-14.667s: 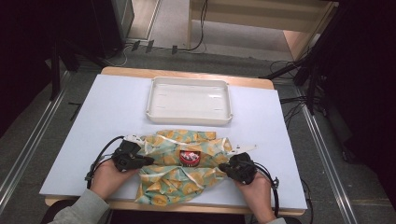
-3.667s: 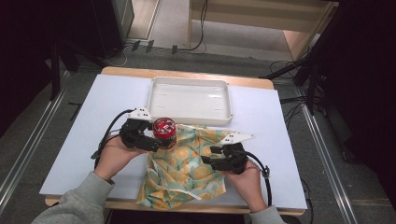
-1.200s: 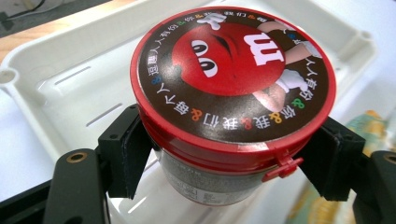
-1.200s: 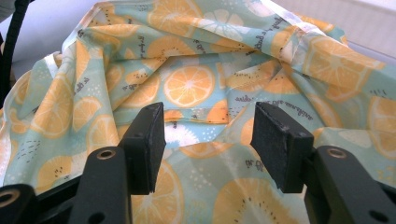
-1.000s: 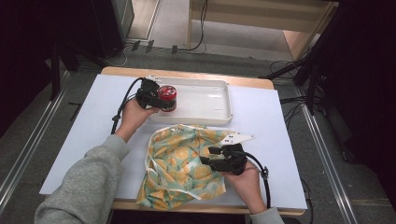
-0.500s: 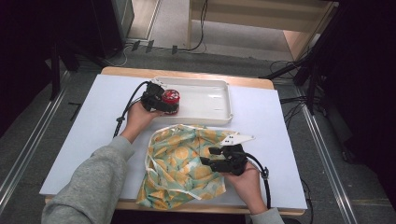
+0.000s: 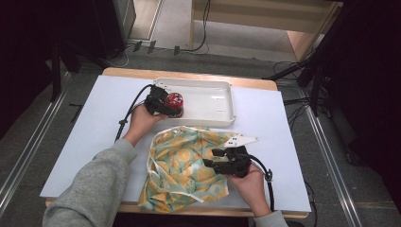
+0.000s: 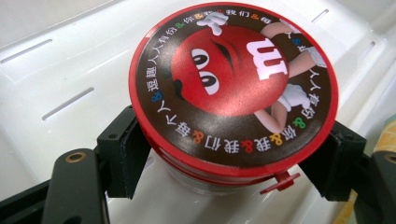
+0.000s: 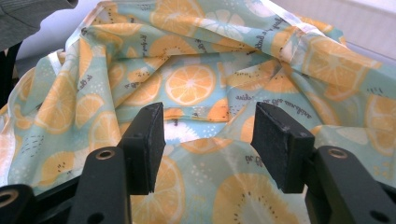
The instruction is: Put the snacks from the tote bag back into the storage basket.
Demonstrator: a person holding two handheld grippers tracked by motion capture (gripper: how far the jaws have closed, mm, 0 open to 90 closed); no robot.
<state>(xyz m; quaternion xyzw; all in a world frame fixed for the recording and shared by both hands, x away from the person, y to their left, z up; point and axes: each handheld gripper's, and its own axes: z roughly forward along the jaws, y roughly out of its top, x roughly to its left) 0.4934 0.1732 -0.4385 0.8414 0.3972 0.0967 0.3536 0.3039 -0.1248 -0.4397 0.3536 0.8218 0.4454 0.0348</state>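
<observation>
A small round jar with a red M&M's lid (image 7: 174,100) (image 8: 233,88) is held in my left gripper (image 7: 171,105) (image 8: 229,161), whose jaws are shut on its sides. The jar is over the left end of the white tray (image 7: 215,112) (image 8: 56,70), low inside it. A crumpled cloth bag with an orange-slice print (image 7: 182,165) (image 9: 191,84) lies on the white table near the front edge. My right gripper (image 7: 213,158) (image 9: 208,140) rests open over the bag's right part, jaws apart with only cloth beneath them.
The white table top (image 7: 94,123) has free room to the left of the bag and to the right of the tray. Black cables (image 7: 127,111) trail from both grippers. Dark floor and metal rails (image 7: 28,156) flank the table.
My left gripper carried the jar from the bag up to the tray's left end, then drew it slightly back and down into the tray. The right gripper has stayed open on the bag.
</observation>
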